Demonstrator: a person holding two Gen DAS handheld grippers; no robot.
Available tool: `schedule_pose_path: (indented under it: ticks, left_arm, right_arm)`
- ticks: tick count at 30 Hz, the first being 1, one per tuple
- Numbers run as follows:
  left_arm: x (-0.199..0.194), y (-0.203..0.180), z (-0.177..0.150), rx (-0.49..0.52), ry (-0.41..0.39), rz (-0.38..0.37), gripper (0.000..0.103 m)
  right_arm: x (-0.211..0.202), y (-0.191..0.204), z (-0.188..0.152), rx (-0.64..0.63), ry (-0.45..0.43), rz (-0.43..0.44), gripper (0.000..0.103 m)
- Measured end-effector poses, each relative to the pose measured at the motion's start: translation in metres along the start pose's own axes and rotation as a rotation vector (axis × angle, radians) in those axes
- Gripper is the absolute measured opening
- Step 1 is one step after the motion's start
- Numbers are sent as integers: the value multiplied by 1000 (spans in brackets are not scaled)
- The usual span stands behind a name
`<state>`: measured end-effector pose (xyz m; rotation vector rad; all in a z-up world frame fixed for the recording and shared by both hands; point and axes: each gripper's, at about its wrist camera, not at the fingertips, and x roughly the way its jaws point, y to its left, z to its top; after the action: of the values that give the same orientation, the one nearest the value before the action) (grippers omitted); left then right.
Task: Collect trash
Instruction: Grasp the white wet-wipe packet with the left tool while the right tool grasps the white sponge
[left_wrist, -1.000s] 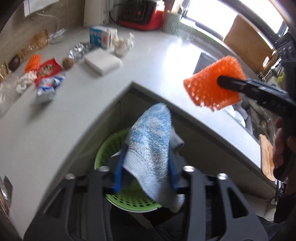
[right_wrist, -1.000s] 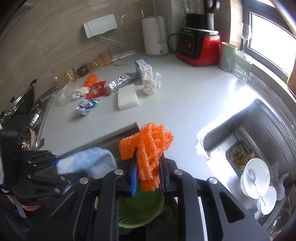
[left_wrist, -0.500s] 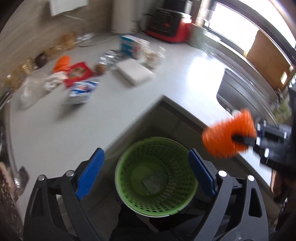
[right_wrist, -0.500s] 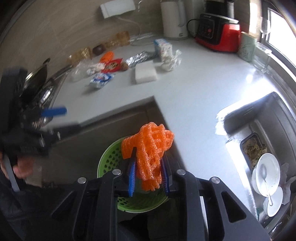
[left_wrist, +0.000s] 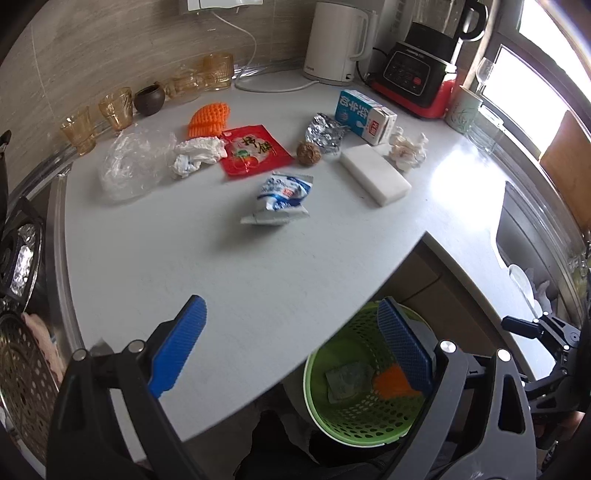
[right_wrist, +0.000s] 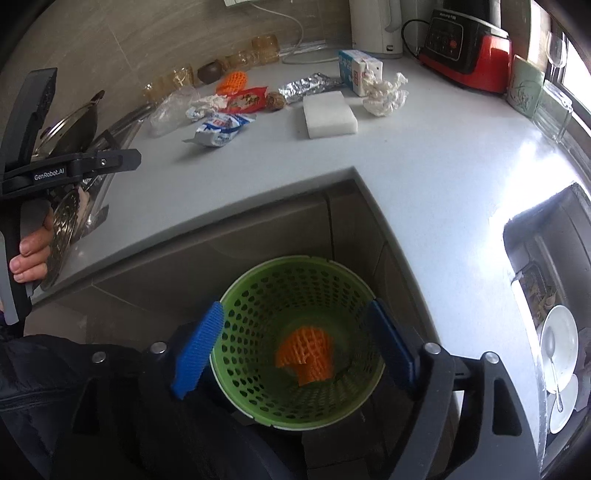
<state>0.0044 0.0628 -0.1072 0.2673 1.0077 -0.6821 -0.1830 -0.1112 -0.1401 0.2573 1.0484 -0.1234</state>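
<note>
Right hand-held gripper (right_wrist: 295, 350) is hanging straight over the green perforated basket (right_wrist: 258, 398), jaws opening with nothing pinched between them. The orange foam net (right_wrist: 306, 353) (that squishy lattice fruit sleeve) now sits at the bottom of the basket; half a second ago I still had it clamped between the blue ribbed pads.

Left hand-held gripper (left_wrist: 291, 350) is spread wide and empty too. A second ago it was holding a fuzzy blue-grey cloth above the basket; now a flat greyish piece (left_wrist: 347, 380) lies in the basket beside the orange net, and my left camera looks out across the smooth pale worktop (left_wrist: 258, 266).

Trash left on the worktop: a crinkly blue-and-white packet (left_wrist: 282, 199), glossy red wrapper (left_wrist: 253, 149), crumpled foil (left_wrist: 325, 133), a second orange net (left_wrist: 208, 120), wadded white paper (left_wrist: 197, 153), clear plastic bag (left_wrist: 135, 162), a rough brown ball (left_wrist: 307, 152), a white foam block (left_wrist: 375, 177) and a milk carton (left_wrist: 364, 116).

The right pad hides part of the basket in the left view, so the grey piece is hard to make out. The sink (right_wrist: 554, 295) is cut off at the edge
</note>
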Motion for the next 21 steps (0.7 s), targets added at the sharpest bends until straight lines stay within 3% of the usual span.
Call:
schedule_pose_path:
  ticks: [12, 21]
  left_arm:
    - [47, 10, 52, 64, -5, -26, 90]
    - [90, 9, 81, 89, 33, -38, 90]
  right_arm:
    - [6, 0, 76, 69, -115, -100, 95]
    - [25, -12, 124, 91, -140, -145, 97]
